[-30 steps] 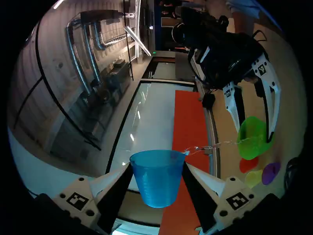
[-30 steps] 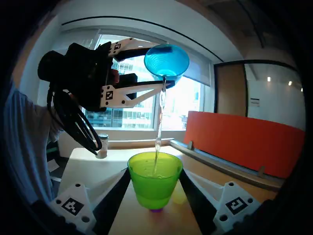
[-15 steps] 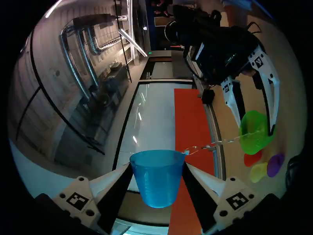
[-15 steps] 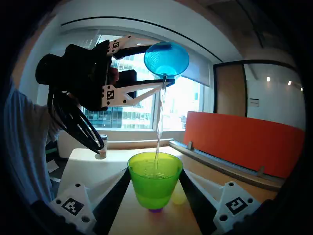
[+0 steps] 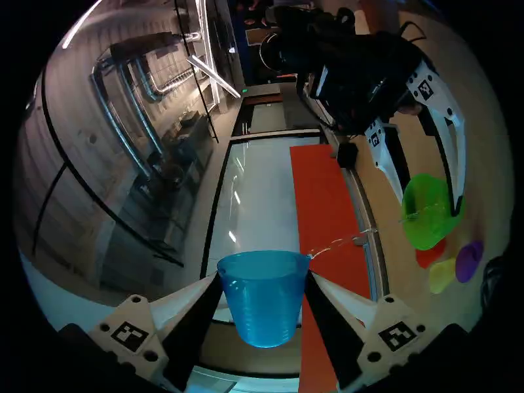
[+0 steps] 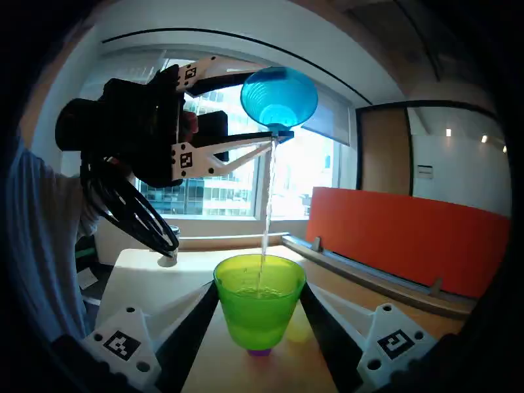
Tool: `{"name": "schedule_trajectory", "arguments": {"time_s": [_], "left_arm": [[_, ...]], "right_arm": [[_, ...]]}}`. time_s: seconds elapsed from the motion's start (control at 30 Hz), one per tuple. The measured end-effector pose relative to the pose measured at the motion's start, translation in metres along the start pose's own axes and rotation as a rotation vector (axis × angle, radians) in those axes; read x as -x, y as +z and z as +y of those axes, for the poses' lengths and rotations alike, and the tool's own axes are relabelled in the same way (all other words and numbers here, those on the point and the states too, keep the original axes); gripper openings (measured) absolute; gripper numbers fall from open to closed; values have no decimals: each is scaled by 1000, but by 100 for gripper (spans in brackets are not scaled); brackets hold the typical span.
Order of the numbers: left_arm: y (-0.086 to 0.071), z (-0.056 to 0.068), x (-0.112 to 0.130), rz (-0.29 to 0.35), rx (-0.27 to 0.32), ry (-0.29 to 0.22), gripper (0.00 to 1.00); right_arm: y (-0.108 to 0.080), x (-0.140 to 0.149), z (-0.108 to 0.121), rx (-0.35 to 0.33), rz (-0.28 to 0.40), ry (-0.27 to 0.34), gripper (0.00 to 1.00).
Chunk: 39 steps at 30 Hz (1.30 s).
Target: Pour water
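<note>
Backed by bright windows (image 6: 223, 190), a tipped translucent blue plastic cup (image 6: 280, 95) is clamped by the left gripper (image 6: 274, 105); its thin water stream (image 6: 267, 203) is caught in a translucent green plastic cup (image 6: 259, 314) clamped by the right gripper (image 6: 259, 289) over the near edge of the pale table (image 6: 141, 275).

No word, brand or number can be read. The only printed marks are black-and-white square code markers, 1 on the base of each of the 2 fingers of the left gripper (image 5: 263, 278) and of the right gripper (image 6: 260, 288). Each gripper's markers also show from the other's view. They are patterns, not letters. The blue cup (image 5: 263, 298) clamped by the left gripper and the green cup (image 6: 259, 302) clamped by the right gripper show plain walls. Far ahead and to the right of the right gripper, a small wall plate (image 6: 426, 171) is too small to read.
</note>
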State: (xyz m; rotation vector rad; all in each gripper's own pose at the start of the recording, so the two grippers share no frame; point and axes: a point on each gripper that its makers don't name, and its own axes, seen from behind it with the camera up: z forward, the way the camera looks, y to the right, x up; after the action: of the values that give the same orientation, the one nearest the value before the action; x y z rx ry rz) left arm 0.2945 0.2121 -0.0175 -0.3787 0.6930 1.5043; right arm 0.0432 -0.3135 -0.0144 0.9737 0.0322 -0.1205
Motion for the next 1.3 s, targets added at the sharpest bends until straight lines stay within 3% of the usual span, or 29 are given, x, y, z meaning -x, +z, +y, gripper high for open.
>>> {"name": "schedule_trajectory", "arguments": {"time_s": [0.47,0.8,1.0,1.17,1.3], "left_arm": [[3,-5,-6,8,-9,77,86],[4,-8,-7,14,-13,68,86],[6,-10,-1,10,-15,-16,86],[7,-13,8,1,-27,-122,86],[7,-11,15,-10,-24,-235,86]], "right_arm": [[-1,-1,2,5,7,4,89],[-3,0,4,7,11,6,89],[-3,-1,4,10,15,6,89],[-3,-1,5,14,17,7,89],[-2,-2,6,17,21,9,89]]}}
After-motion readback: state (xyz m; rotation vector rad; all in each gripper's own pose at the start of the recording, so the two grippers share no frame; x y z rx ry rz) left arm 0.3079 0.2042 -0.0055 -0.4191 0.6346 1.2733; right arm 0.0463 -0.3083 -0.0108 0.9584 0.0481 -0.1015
